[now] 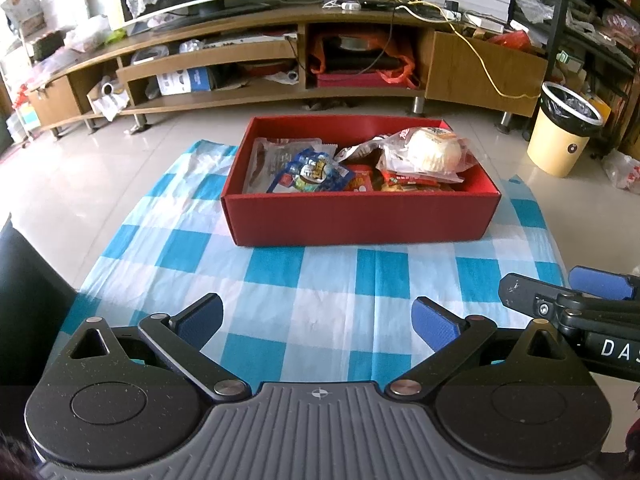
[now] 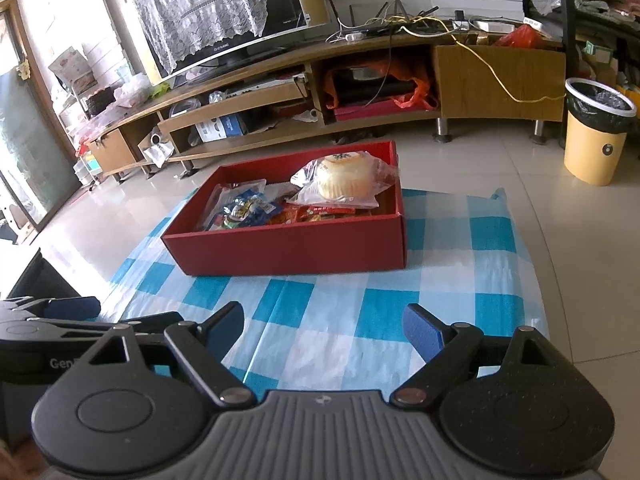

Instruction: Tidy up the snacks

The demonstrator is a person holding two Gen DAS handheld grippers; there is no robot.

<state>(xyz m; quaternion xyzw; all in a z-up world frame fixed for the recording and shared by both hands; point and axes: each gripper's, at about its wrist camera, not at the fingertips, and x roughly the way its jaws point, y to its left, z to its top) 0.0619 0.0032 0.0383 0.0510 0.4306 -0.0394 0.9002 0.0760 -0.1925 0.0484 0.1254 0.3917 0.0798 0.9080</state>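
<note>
A red box stands on a blue and white checked cloth on the floor. Several snack packets lie inside it: a pale round bun in a clear wrapper, a blue packet and red packets. My left gripper hangs open over the near part of the cloth, well short of the box, nothing between its blue pads. My right gripper is likewise open and empty, to the right of the left one, and shows at the left wrist view's right edge.
A long wooden TV stand with cluttered shelves runs behind the box. A yellow bin with a black liner stands at the right. Pale tiled floor surrounds the cloth. A dark object sits at the left.
</note>
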